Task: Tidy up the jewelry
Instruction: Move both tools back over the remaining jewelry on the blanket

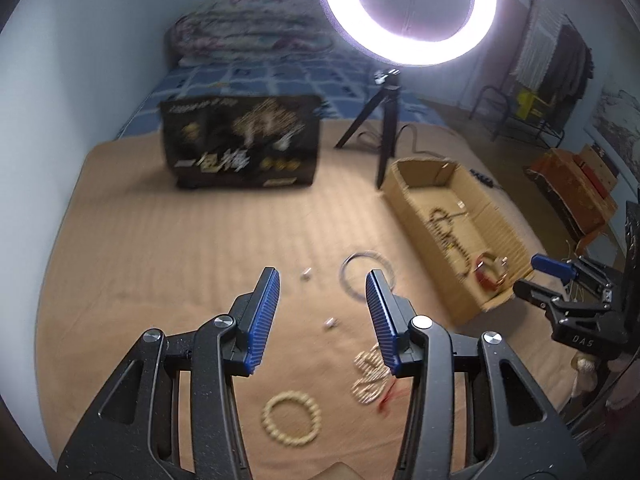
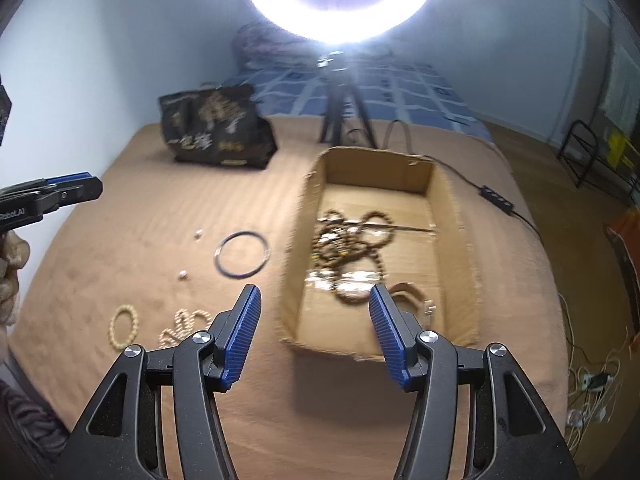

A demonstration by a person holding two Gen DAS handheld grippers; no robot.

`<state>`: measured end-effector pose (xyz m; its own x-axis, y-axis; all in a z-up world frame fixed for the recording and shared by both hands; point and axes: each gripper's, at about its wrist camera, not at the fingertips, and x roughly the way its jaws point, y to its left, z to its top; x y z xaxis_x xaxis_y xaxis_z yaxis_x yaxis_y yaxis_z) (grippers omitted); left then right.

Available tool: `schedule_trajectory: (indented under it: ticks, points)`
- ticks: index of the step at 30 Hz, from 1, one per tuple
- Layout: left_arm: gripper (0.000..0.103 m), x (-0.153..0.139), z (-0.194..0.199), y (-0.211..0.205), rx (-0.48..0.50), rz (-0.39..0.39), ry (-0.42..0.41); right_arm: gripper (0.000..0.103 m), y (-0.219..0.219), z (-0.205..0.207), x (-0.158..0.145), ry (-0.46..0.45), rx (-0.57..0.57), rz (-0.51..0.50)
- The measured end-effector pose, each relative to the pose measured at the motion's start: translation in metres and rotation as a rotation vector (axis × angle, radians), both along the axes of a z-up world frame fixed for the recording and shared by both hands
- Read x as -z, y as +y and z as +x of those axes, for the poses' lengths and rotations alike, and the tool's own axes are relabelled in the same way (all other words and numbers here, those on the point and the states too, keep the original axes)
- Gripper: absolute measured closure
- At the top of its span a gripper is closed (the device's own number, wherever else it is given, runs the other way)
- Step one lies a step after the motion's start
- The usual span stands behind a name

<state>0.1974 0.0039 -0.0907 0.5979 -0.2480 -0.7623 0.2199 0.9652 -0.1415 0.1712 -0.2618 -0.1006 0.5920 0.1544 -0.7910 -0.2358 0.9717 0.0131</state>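
A cardboard box (image 2: 308, 240) on the tan cloth holds dark bead strands (image 2: 348, 240) and a brown bangle (image 2: 408, 294); the box also shows in the left wrist view (image 1: 416, 220). On the cloth lie a thin metal bangle (image 2: 242, 255), a cream bead bracelet (image 1: 291, 410), a cream bead necklace (image 1: 370, 374) and two small white pieces (image 1: 307, 274). My left gripper (image 1: 322, 280) is open and empty above the loose jewelry. My right gripper (image 2: 314, 298) is open and empty above the box's near left corner.
A black printed bag (image 1: 240, 140) stands at the back. A ring light on a black tripod (image 1: 386, 120) stands behind the box. A cable with a switch (image 2: 496, 196) runs right of the box. The table edge drops off at right.
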Motion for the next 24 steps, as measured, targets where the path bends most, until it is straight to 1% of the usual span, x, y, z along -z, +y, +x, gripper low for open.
schedule_trajectory:
  ticks: [3,6,11,15,20,24]
  points:
    - [0.057,0.014,-0.007,0.014,-0.012,0.018,0.033,0.048,0.017,-0.002,0.007,0.018,-0.043,-0.005]
    - [0.057,0.032,-0.014,0.029,-0.024,0.027,0.090,0.048,0.037,-0.004,0.018,0.049,-0.093,-0.009]
    - [0.057,0.056,-0.022,0.043,-0.023,0.036,0.159,0.047,0.065,-0.005,0.044,0.138,-0.165,0.020]
    - [0.057,0.079,-0.026,0.044,0.003,0.029,0.236,0.046,0.077,-0.002,0.067,0.220,-0.170,0.061]
    - [0.057,0.095,-0.030,0.035,0.055,0.061,0.269,0.045,0.087,0.000,0.086,0.272,-0.167,0.064]
    - [0.057,0.105,-0.028,0.036,0.063,0.055,0.298,0.045,0.095,0.004,0.096,0.300,-0.175,0.062]
